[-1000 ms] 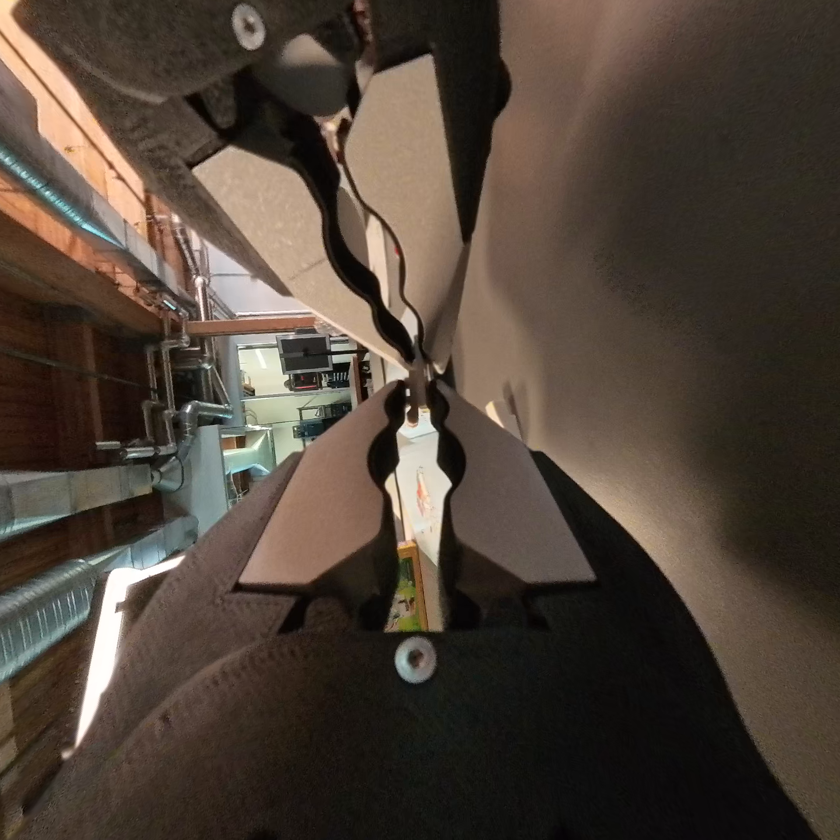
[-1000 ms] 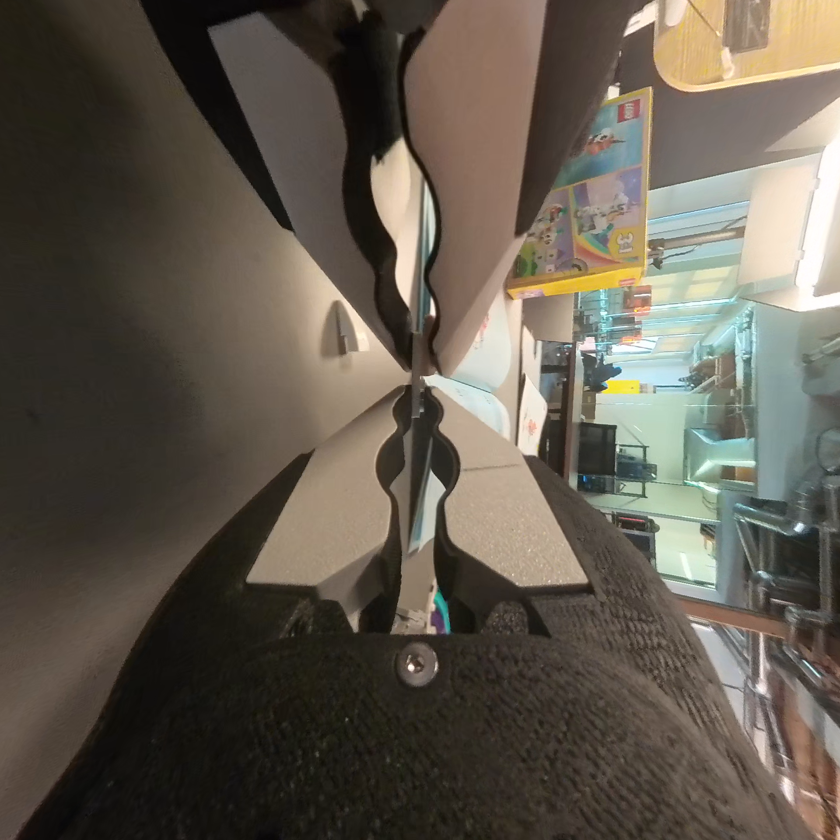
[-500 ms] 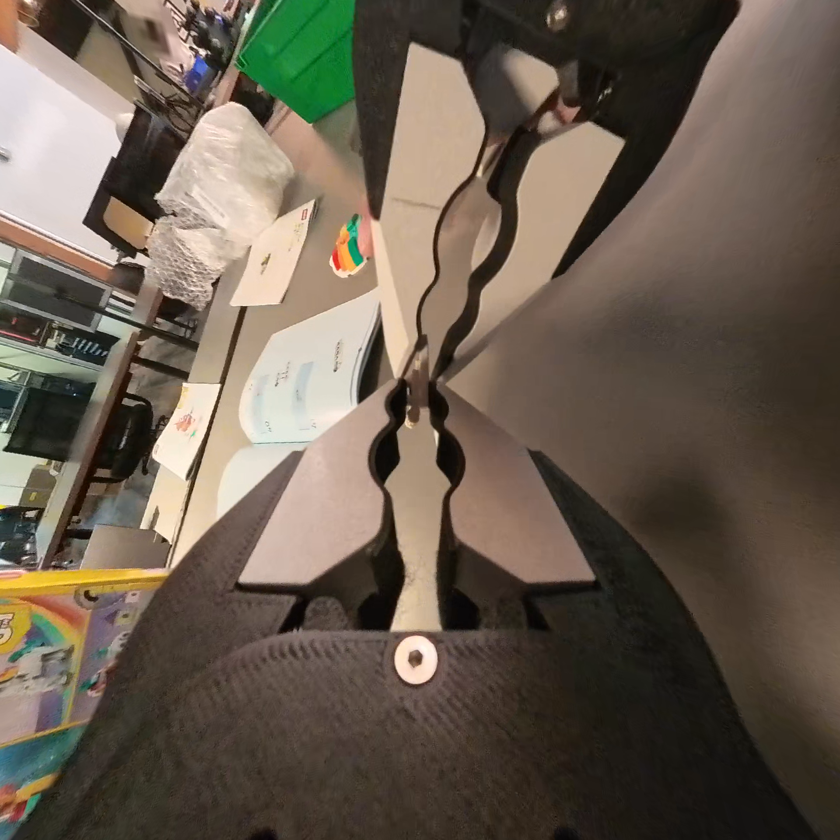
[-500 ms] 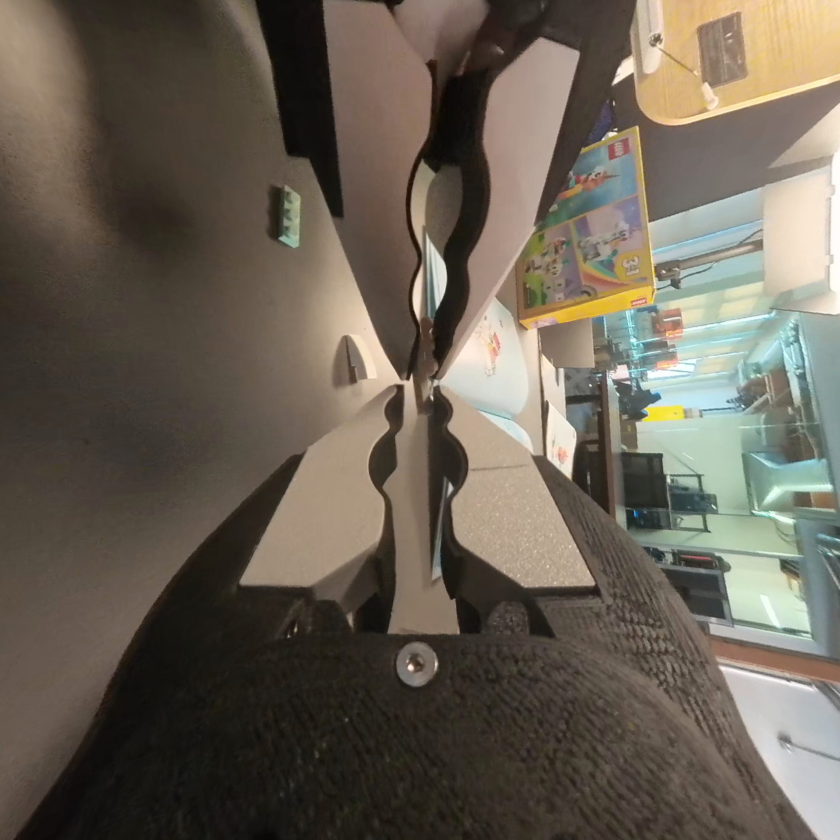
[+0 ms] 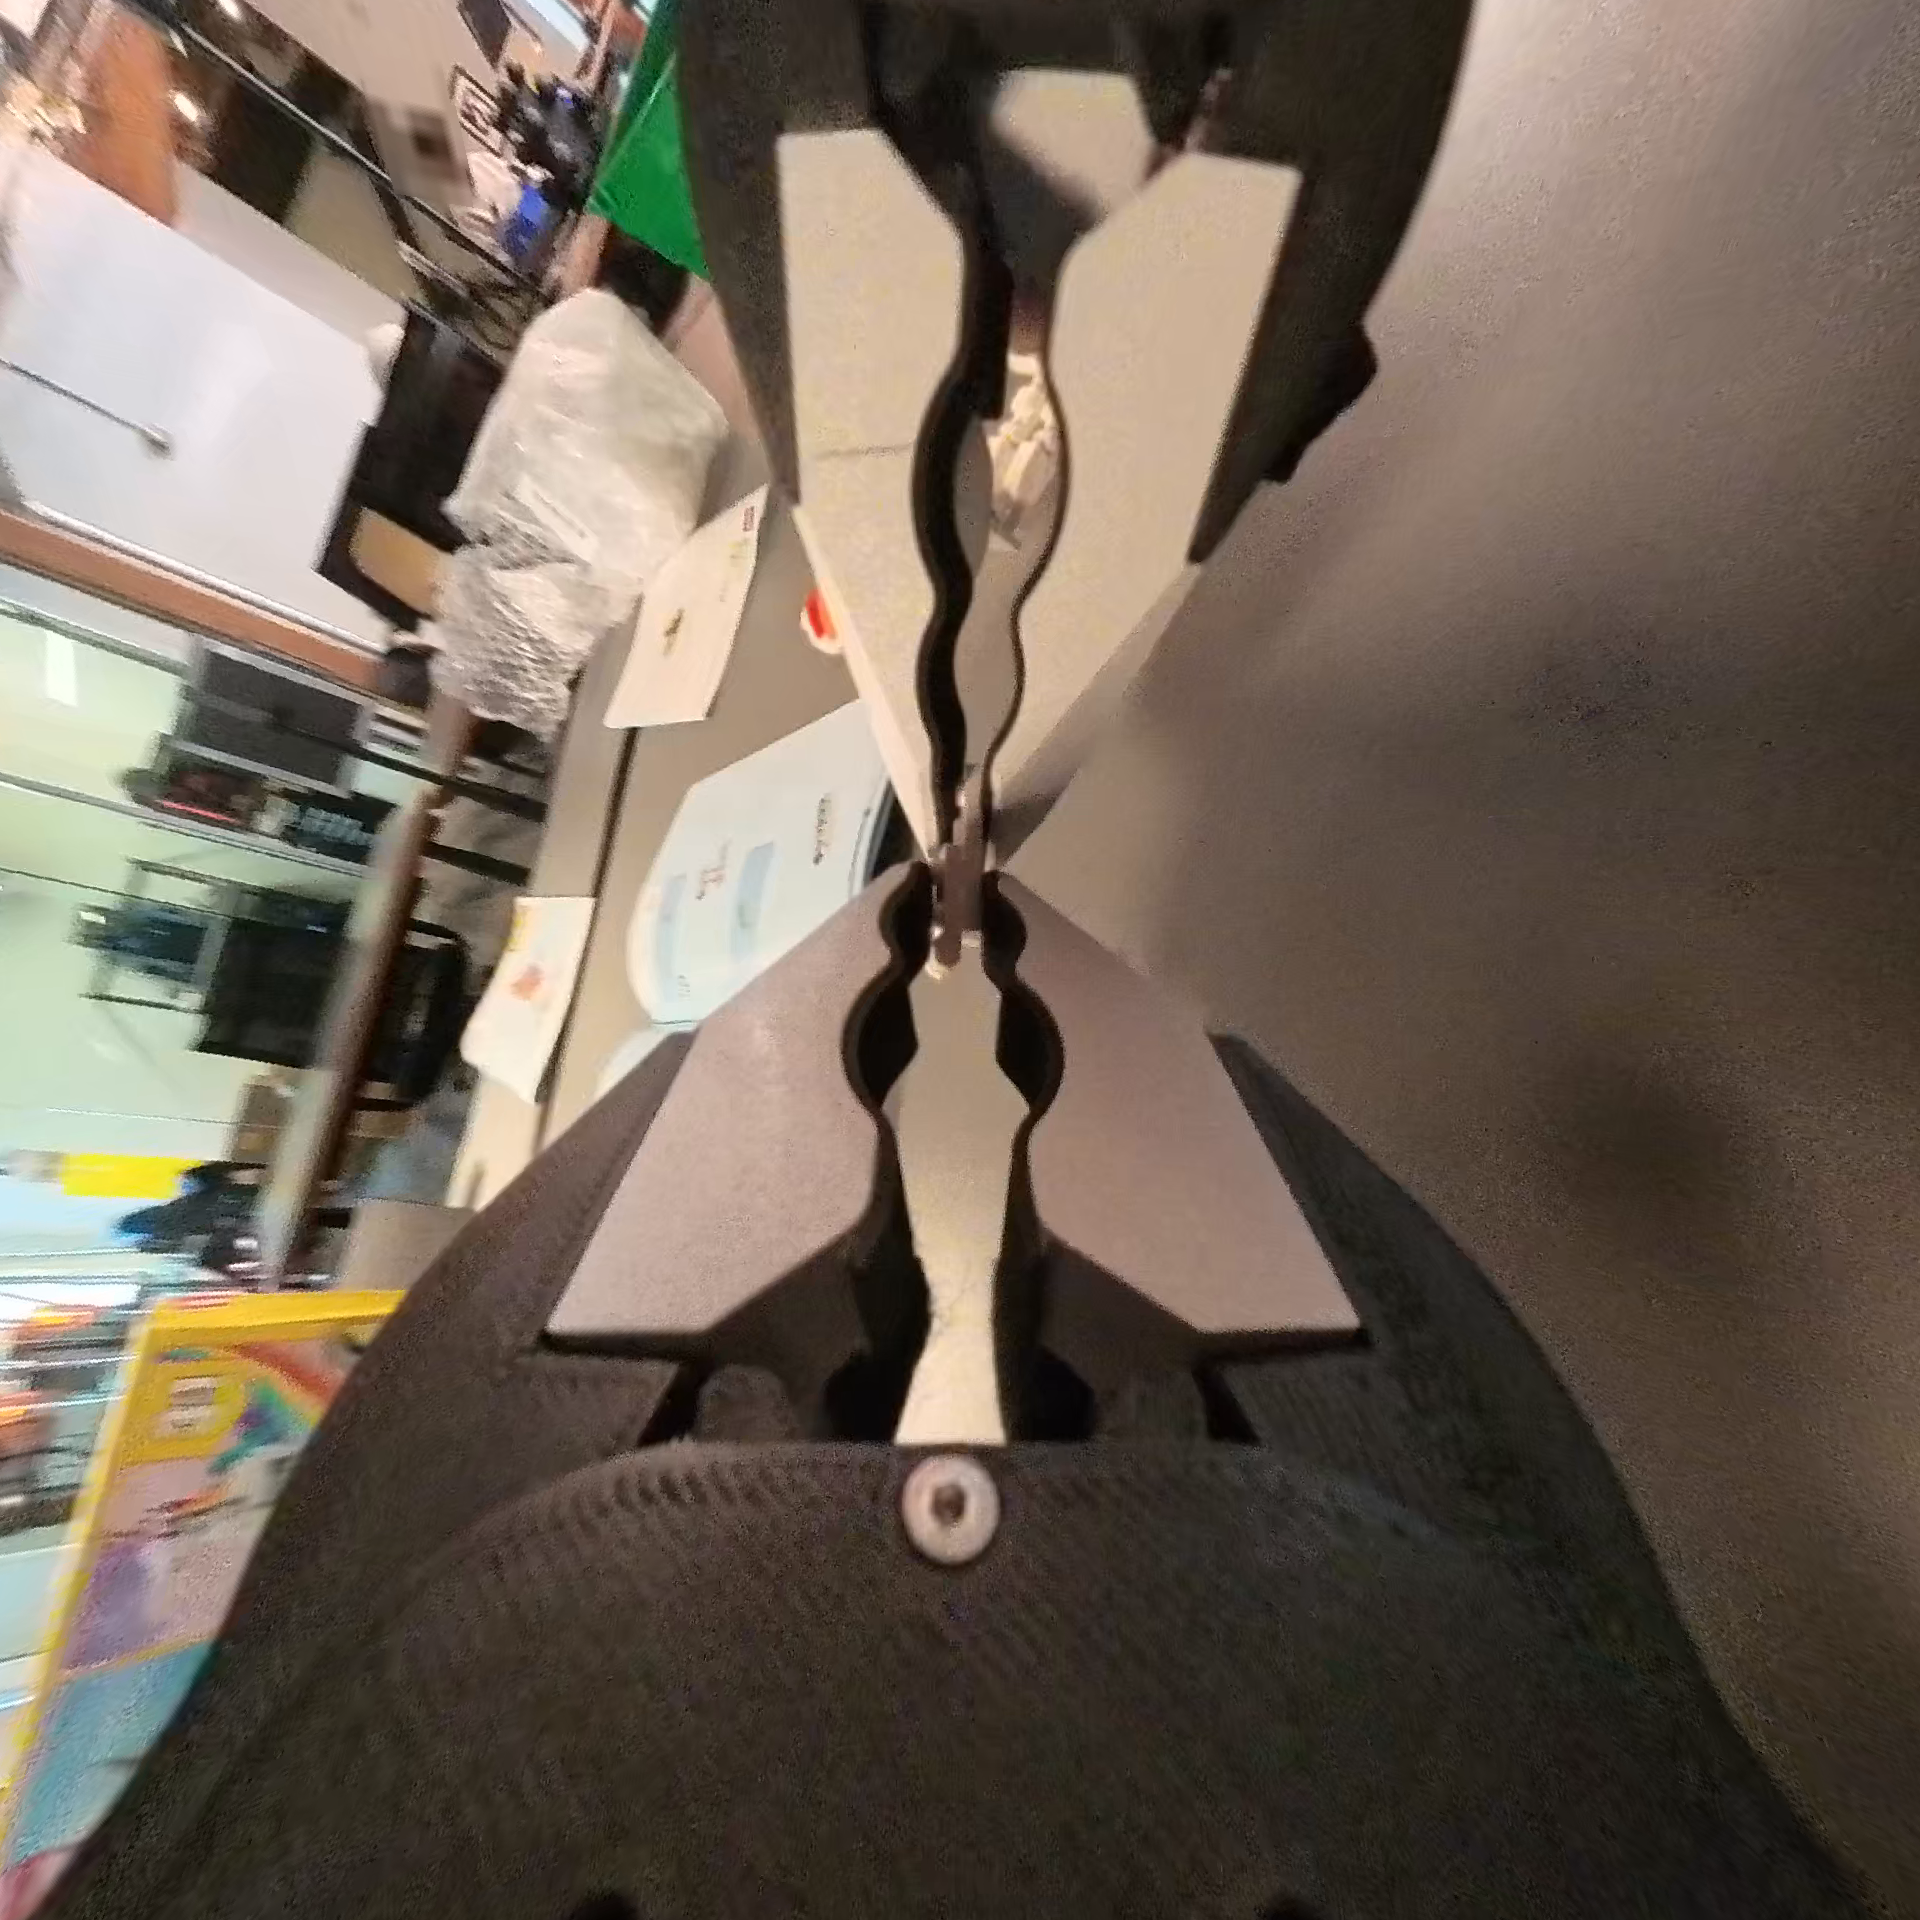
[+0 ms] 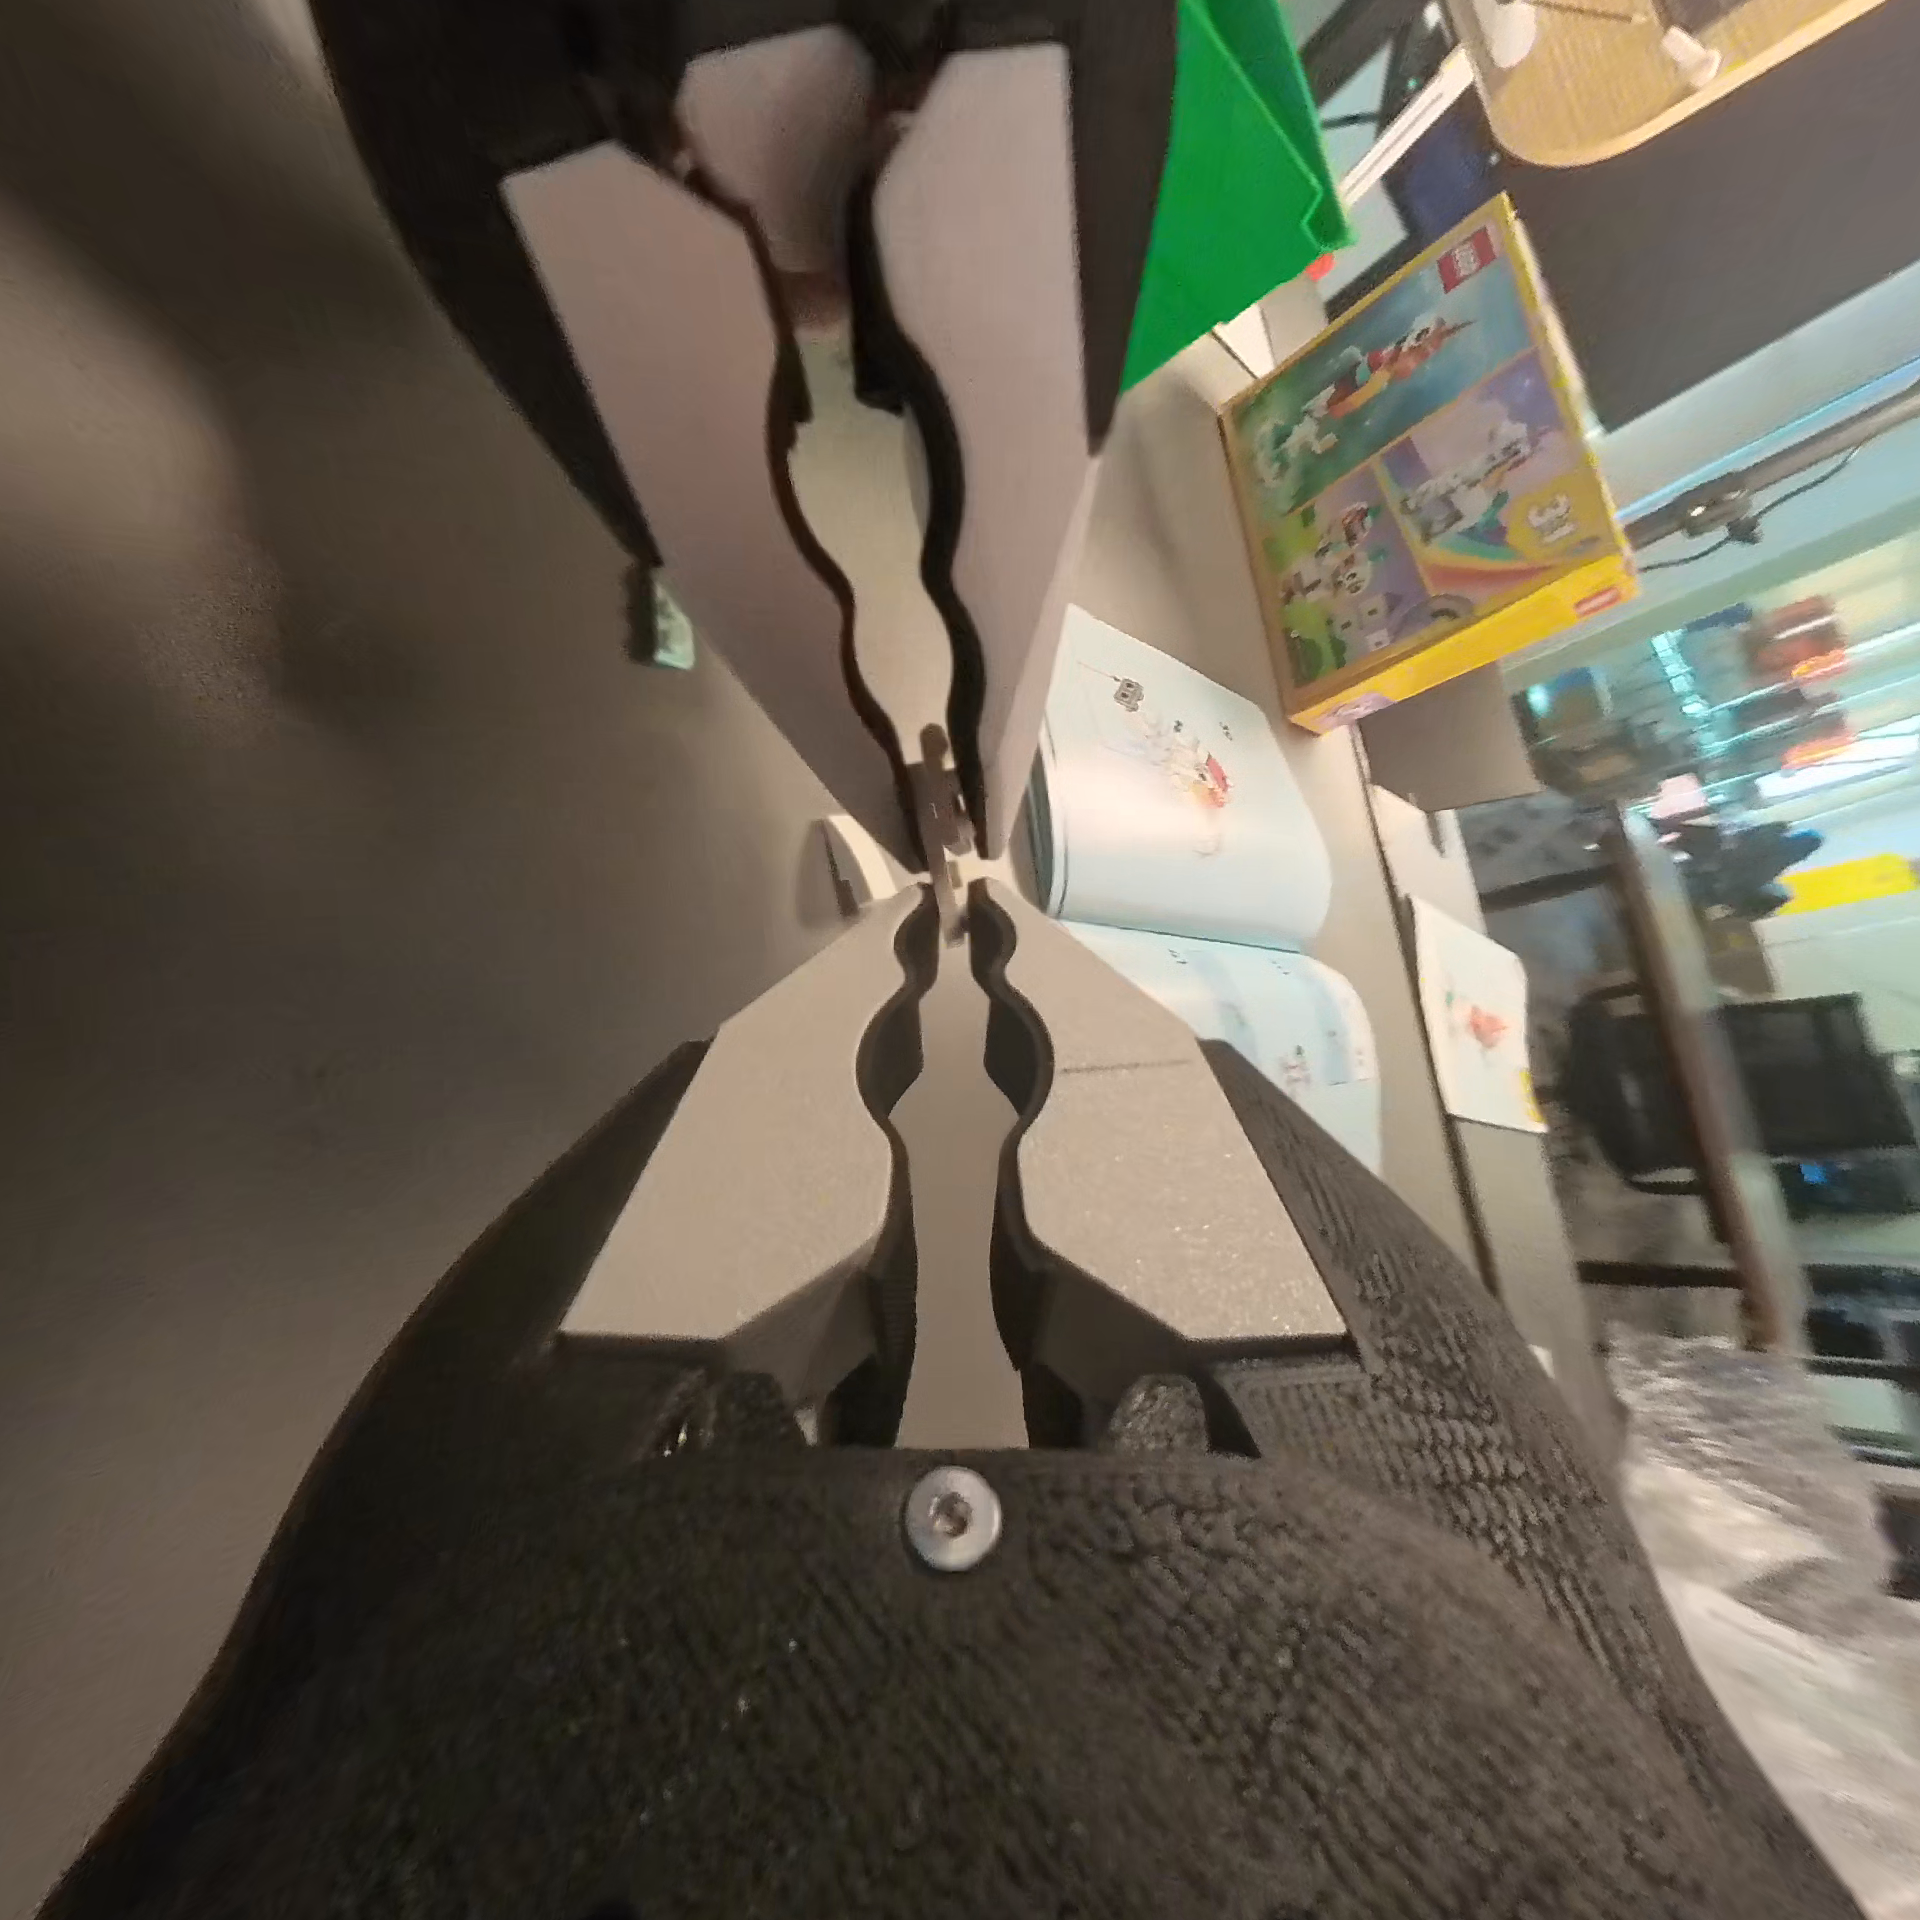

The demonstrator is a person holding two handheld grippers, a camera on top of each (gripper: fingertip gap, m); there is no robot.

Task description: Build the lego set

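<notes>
Left gripper (image 5: 961,914): your fingers are pinched on a small dark-grey lego piece (image 5: 958,883), right at the tips.
Right gripper (image 6: 951,904): fingers likewise nipped on the same small grey piece (image 6: 940,821), or on a mating one; too small and blurred to tell which.
Geometry: the two grippers meet tip to tip, each filling the top of the other's view. Looks like you're pressing two parts together, or handing one over, in the air above the dark grey desk (image 6: 260,987).
Why tips only: my read is a tip hold leaves the studs exposed so the parts can seat.
Loose parts: pale green studded plate (image 6: 657,629) and white curved slope piece (image 6: 836,862) lie on the desk beside the right gripper, apart from each other.
Reference: open white instruction booklet (image 6: 1174,790) lies flat, yellow-edged lego box (image 6: 1423,468) beyond it.
Risk: a tiny part under opposed squeeze may twist or pop out; keep both grips square.
</notes>
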